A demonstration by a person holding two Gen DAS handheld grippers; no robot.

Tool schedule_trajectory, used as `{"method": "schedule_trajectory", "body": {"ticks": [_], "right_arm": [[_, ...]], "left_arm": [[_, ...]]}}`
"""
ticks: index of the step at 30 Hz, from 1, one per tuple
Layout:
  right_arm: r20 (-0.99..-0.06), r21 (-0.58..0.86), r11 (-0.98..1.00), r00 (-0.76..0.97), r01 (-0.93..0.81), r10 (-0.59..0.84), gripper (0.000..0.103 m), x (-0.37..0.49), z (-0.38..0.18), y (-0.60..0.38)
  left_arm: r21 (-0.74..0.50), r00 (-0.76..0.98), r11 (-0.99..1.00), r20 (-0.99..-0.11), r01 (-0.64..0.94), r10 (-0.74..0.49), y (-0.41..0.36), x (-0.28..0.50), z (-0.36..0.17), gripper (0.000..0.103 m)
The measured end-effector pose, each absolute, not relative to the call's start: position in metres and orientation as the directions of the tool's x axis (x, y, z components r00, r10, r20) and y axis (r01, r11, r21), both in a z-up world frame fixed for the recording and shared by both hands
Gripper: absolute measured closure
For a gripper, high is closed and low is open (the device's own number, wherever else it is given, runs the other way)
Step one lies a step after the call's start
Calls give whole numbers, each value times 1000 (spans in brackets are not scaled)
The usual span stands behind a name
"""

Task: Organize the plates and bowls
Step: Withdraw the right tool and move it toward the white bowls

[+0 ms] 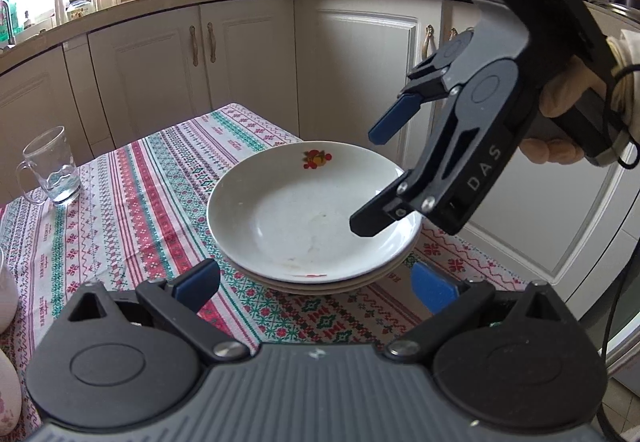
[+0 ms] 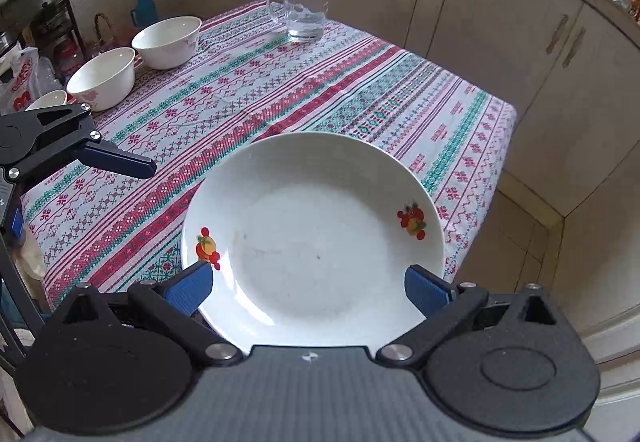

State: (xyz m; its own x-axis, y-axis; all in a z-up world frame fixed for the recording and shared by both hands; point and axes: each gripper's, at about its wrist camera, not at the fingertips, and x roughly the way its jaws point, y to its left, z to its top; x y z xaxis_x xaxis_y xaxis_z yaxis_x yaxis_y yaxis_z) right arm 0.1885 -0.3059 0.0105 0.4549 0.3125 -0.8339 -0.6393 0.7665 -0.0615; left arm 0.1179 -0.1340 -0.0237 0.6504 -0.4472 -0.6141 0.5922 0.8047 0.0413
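The worktop (image 2: 280,90), under a patterned cloth, fills most of the room's middle, with pale cabinets (image 1: 248,58) behind it. A stack of plates (image 1: 312,210) sits near the corner of the worktop closest to the cabinets; the top plate is white with small fruit prints and a few smears. Two white bowls (image 2: 136,58) stand side by side at the far edge, well apart from the stack, with the rim of a third just showing beside them. A glass mug (image 2: 306,8) with a little water stands at another edge. The right gripper (image 1: 372,182), held in a hand (image 1: 560,122), hangs over the stack's rim, tilted down, its jaws spread wide with nothing between them. The left gripper (image 1: 316,288) waits just beside the stack, also spread and empty.
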Motion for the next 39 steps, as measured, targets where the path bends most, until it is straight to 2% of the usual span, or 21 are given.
{"method": "schedule_trajectory", "body": {"ticks": [5,11,20,31,39], "right_arm": [[-766,-164,807,589,-567,259,0,160,16,-292],[-702,-216,841,678,-496,219,0,130,15,-270],[-624,-149,878,732,-454,272,0,90,6,-231],[-633,-121,818,679,-562,372,0,68,-11,-163],[-642,-113,717,602,-688,475,0,63,-17,-107]], "left_arm": [[78,669,809,-612,583,-422,-119,110,-19,1],[108,675,817,-630,567,-385,-91,94,-20,1],[102,679,864,-666,493,-309,-27,68,-23,1],[108,697,906,-678,409,-233,62,34,-10,1],[169,731,919,-663,355,-160,116,25,-11,1]]}}
